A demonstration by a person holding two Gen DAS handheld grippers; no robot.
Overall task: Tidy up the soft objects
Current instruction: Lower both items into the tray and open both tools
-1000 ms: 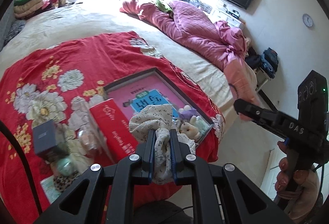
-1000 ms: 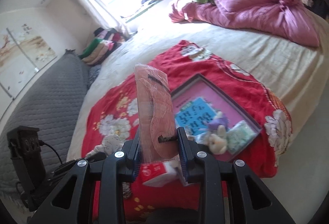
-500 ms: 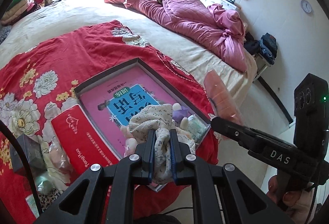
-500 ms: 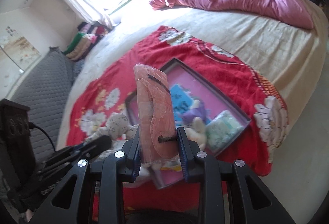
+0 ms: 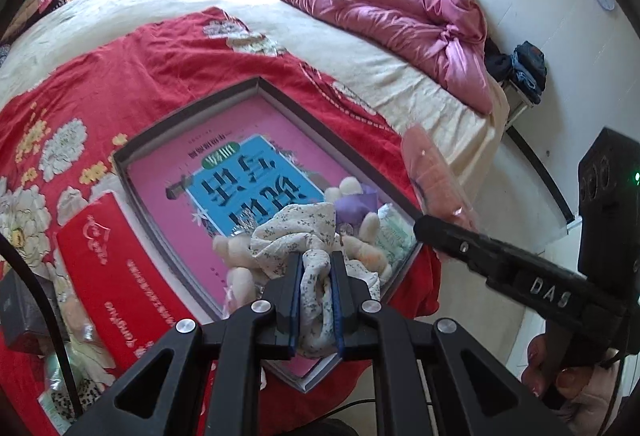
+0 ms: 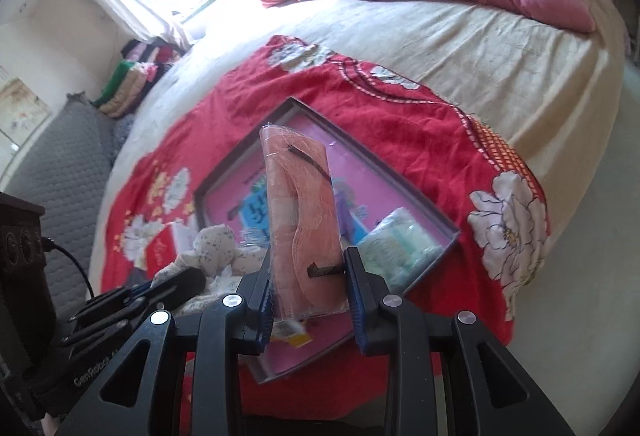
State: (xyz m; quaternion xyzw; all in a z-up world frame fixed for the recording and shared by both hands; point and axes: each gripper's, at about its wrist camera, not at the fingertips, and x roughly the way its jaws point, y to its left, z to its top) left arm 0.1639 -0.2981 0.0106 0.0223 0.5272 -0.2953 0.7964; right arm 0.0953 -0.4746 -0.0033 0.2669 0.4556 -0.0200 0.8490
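A floral cloth [image 5: 308, 236] is clamped in the left gripper [image 5: 316, 292] above the pink tray [image 5: 256, 87]. A wrapped peach packet [image 6: 302, 224] is gripped upright by the right gripper [image 6: 310, 296].

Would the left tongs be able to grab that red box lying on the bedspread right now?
Probably not yet. The left tongs are shut on a floral cloth, so they would have to drop it first. The red box itself lies uncovered on top, beside the tray, with nothing blocking the way.
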